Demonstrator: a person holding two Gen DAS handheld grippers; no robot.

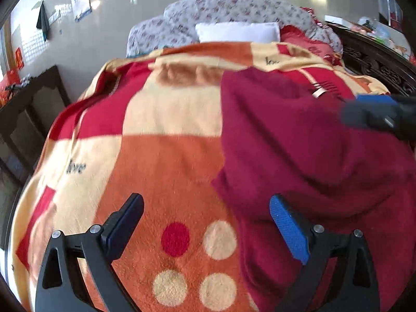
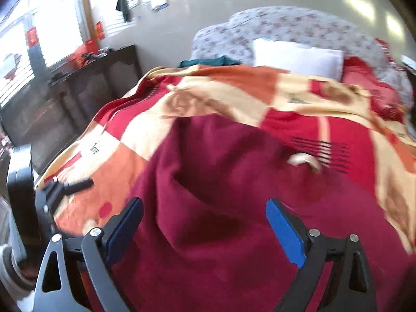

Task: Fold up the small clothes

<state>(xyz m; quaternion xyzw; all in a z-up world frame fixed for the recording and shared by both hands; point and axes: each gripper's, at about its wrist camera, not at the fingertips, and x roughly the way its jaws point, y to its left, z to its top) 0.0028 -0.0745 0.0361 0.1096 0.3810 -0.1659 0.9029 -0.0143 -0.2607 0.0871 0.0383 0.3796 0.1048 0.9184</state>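
While the maroon garment (image 2: 221,195) lies rumpled on the patterned blanket (image 1: 169,169) toward its right edge, both grippers stand wide open, holding nothing. Right gripper (image 2: 204,226) hovers directly above it, nearer; left gripper (image 1: 206,223) straddles its left edge.

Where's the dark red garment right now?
The dark red garment lies on the patterned blanket, right of centre in the left wrist view, before the white pillow.

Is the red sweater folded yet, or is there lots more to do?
Done: the dark red garment lies on the patterned blanket, rumpled, so any fold looks loose. In hand: nothing; left gripper and right gripper are both open. Left: smoothing and folding it.
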